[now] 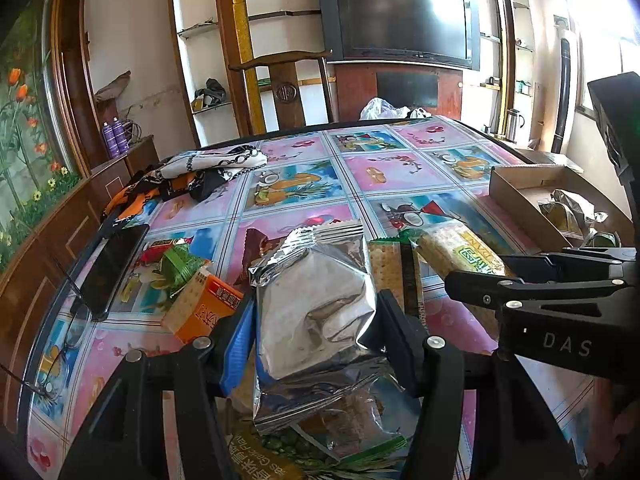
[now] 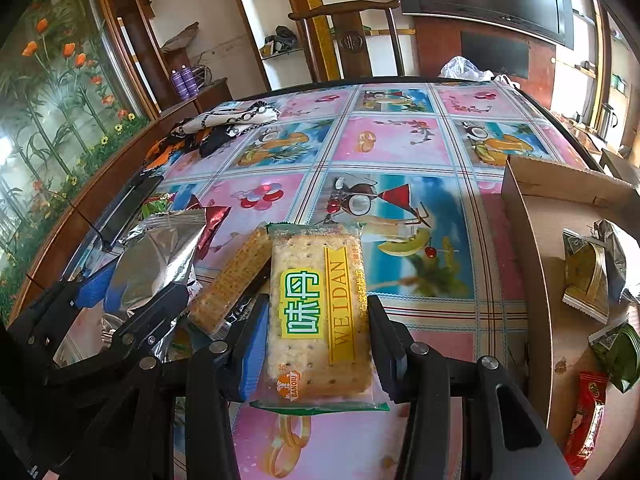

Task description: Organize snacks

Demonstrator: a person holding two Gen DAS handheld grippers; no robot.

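The tabletop (image 2: 400,148), covered in a pink and blue cloth of fruit and drink pictures, carries everything. At its right edge lies an open cardboard box (image 2: 540,248) holding a few small packets, 1 of them red (image 2: 586,420) and 2 green.

At the near edge, left of centre, the left gripper (image 1: 316,328) points down and forward over a heap of snacks. Its jaws, the left with a blue pad, press on the 2 sides of a crumpled silver foil packet (image 1: 320,296), which stands up between them with its crimped end pointing to the far edge; no writing shows on the foil.

Just to the right, the right gripper (image 2: 316,344) tilts down more steeply. Its jaws clamp the 2 long sides of a clear-wrapped cracker packet (image 2: 316,312) with green ends, lying flat between the fingers and reaching past their tips. Its label reads "WEIDAN" on a yellow strip, with green Chinese characters beside it and "BANQIU" at the near corner.

A second cracker packet (image 2: 230,280) lies tilted against the left side of the held one. An orange and white carton (image 1: 204,304) with Chinese print sits just left of the left gripper. A dark phone (image 1: 110,264) lies along the left edge, and a patterned scarf (image 1: 208,172) is bunched at the far left corner.
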